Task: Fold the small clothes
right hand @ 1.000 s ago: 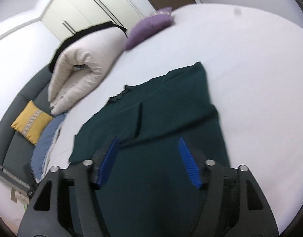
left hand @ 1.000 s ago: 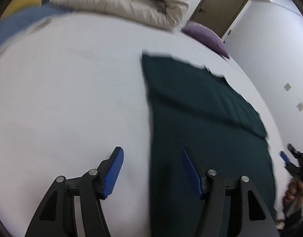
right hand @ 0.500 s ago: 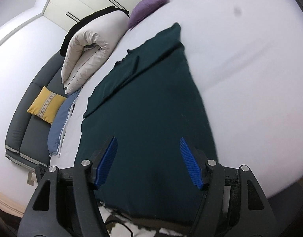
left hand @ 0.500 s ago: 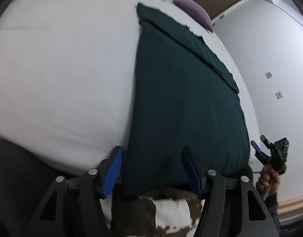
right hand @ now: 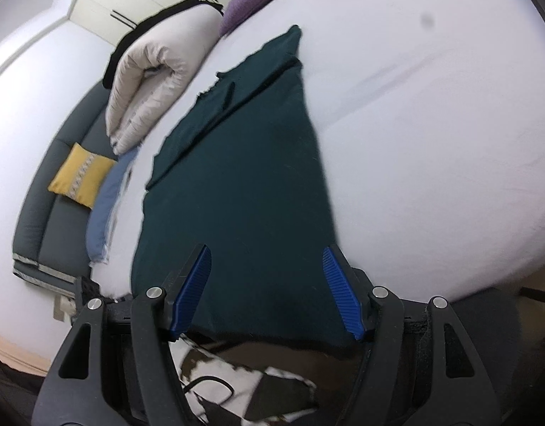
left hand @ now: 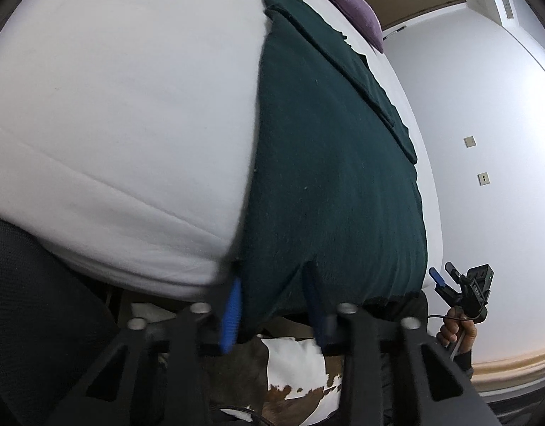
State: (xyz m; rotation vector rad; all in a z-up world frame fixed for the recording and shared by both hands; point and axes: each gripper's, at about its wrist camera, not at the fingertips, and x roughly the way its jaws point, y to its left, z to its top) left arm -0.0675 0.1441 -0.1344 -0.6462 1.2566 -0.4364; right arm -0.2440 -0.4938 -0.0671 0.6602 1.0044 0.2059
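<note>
A dark green garment is spread to the bed's near edge. The left gripper is closing on its hem corner; the right gripper is held wide above the hem. A thin pinch could slip, skewing the fold.

A dark green garment lies spread flat on the white bed, running lengthwise from the near edge toward the far end. At its far end a narrower strip is folded over on top, with an uneven edge. Its near hem hangs over the bed's front edge, and the near left corner is bunched.
</note>
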